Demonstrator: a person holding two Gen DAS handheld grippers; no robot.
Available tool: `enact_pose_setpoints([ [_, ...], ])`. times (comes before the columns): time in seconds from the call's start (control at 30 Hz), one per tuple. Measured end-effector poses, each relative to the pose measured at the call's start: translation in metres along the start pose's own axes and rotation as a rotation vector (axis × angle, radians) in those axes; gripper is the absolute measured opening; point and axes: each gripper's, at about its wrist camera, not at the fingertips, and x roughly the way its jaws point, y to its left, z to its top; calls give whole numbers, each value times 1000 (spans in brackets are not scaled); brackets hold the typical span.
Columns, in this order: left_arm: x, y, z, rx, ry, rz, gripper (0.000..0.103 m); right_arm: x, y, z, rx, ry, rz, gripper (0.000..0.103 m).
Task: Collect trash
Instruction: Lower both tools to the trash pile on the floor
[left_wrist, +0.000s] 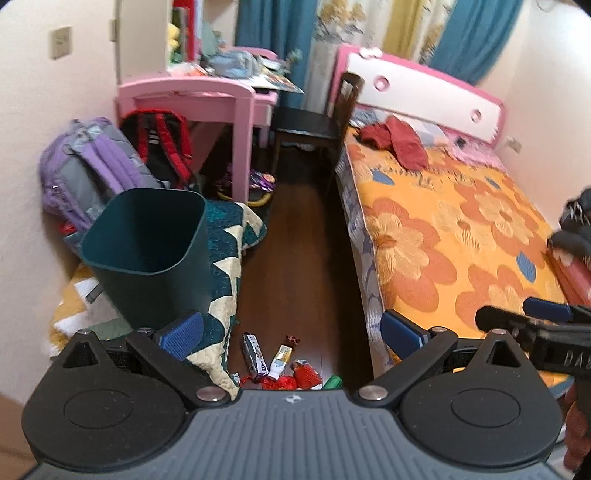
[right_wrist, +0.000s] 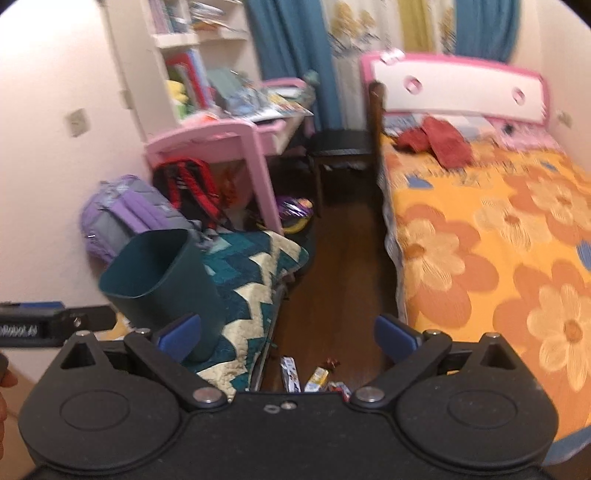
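Left wrist view: the left gripper (left_wrist: 291, 330), jaws spread wide and empty, hangs above scattered wrappers and a small tube (left_wrist: 282, 369) on the brown floor, right of the dark green plastic bin (left_wrist: 147, 254).

Right wrist view: the right gripper (right_wrist: 288, 334), also wide and empty, has the same litter (right_wrist: 314, 376) low between its fingers, right of the bin (right_wrist: 162, 280).

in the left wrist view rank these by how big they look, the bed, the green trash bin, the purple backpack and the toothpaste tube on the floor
1. bed
2. green trash bin
3. purple backpack, though it sits farther back, so its true size against the bin is unsure
4. toothpaste tube
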Motion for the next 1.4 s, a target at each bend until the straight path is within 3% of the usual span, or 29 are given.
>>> enact_pose_setpoints([
  [0.17,71,25,13,113,85,-81,103,69,-6,-3,138,90,-75,99],
  [0.33,150,33,-7,214,198,-107,103,144,-20,-23,190,165,-149,97],
  [0.47,217,33,-42,199,337,-123,103,209,-37,-49,181,274,-177,95],
  [0.67,307,18,-107,188,462,-115,103,312,-75,-111,170,416,-160,94],
  [0.9,432,-14,-189,219,548,-62,103,419,-120,-194,134,539,-142,93],
  [1.17,564,-28,-278,269,613,-27,103,543,-168,-286,120,649,-206,86],
  [1.4,648,-24,-339,254,678,-33,102,620,-208,-348,236,730,-247,82],
])
